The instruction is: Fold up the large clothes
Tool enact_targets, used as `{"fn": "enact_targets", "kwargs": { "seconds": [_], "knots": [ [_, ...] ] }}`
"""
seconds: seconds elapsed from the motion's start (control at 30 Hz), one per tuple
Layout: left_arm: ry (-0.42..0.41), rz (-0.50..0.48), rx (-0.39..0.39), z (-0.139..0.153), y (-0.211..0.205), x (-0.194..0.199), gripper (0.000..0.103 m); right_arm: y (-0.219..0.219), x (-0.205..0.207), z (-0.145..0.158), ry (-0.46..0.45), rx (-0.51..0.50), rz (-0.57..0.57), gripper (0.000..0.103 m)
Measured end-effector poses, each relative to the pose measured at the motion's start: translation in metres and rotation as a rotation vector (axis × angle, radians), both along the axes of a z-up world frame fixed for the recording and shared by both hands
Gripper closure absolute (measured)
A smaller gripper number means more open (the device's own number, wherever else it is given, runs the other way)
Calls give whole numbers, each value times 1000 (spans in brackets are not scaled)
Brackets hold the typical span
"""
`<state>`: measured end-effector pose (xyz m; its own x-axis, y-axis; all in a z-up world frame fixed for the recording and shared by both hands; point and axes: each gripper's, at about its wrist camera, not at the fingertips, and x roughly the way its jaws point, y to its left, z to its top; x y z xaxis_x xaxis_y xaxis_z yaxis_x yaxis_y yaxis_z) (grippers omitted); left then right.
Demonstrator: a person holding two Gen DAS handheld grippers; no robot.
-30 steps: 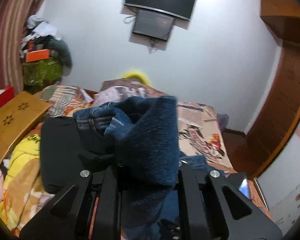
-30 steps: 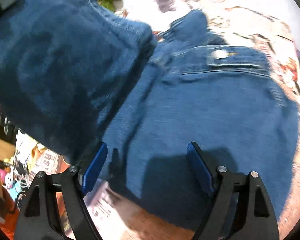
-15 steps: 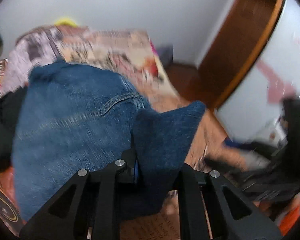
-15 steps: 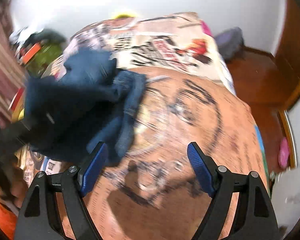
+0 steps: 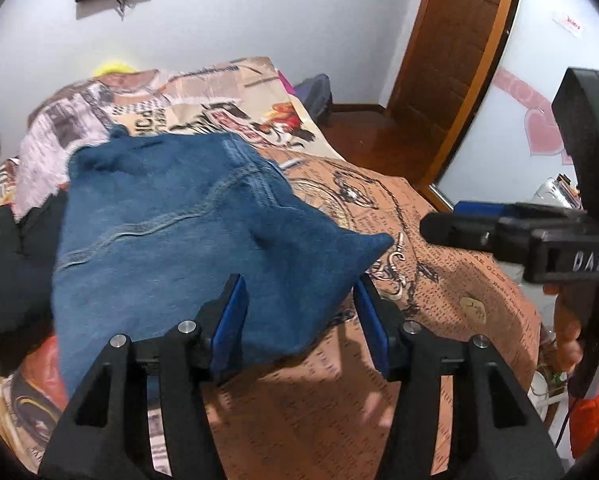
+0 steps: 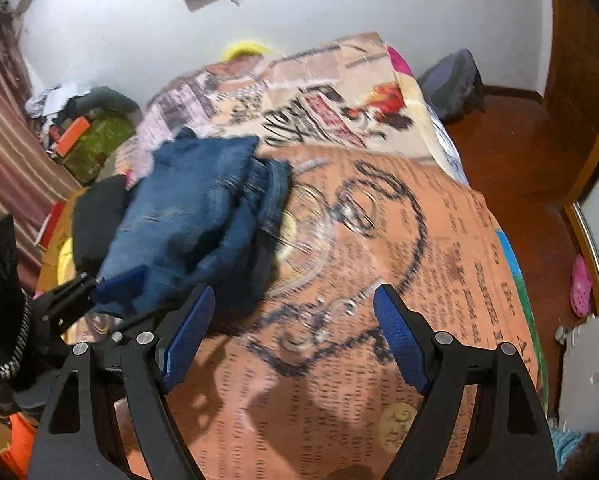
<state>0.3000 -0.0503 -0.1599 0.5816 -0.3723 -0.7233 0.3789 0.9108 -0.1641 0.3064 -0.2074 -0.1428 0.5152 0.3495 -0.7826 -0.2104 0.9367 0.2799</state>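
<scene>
Folded blue jeans (image 5: 171, 232) lie on the bed's orange printed cover (image 5: 439, 280). My left gripper (image 5: 301, 316) has its jaws parted, with the near corner of the jeans lying between the blue pads (image 5: 229, 316); the pads do not press the cloth. In the right wrist view the jeans (image 6: 203, 208) sit at the left of the bed. My right gripper (image 6: 291, 336) is open and empty above the cover, to the right of the jeans. It also shows in the left wrist view (image 5: 479, 220) at the right, held in a hand.
Black clothing (image 5: 3, 264) lies left of the jeans. A wooden door (image 5: 459, 52) and wooden floor (image 6: 531, 176) are at the right. A dark bag (image 6: 451, 80) is by the far wall. Clutter on a green stand (image 6: 91, 136) is at the far left. A pink shoe (image 6: 581, 280) lies on the floor.
My left gripper brought the jeans down onto the bed and its jaws opened off the cloth. My right gripper drew back from the jeans to above the bare cover, still open.
</scene>
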Motion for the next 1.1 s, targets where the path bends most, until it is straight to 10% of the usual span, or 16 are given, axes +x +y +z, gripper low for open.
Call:
{"fn": "enact_targets", "kwargs": {
  "seconds": [0.37,0.6,1.1],
  "knots": [
    [-83,209,37,15,90,-3,47,54,10,11,-76,16,115,24],
    [6,365,51,-15,152,15,47,65,21,-21,2,-19,115,24],
    [107,319,-49,-40,179,45,47,59,30,-27,13,-74,91,24]
  ]
}}
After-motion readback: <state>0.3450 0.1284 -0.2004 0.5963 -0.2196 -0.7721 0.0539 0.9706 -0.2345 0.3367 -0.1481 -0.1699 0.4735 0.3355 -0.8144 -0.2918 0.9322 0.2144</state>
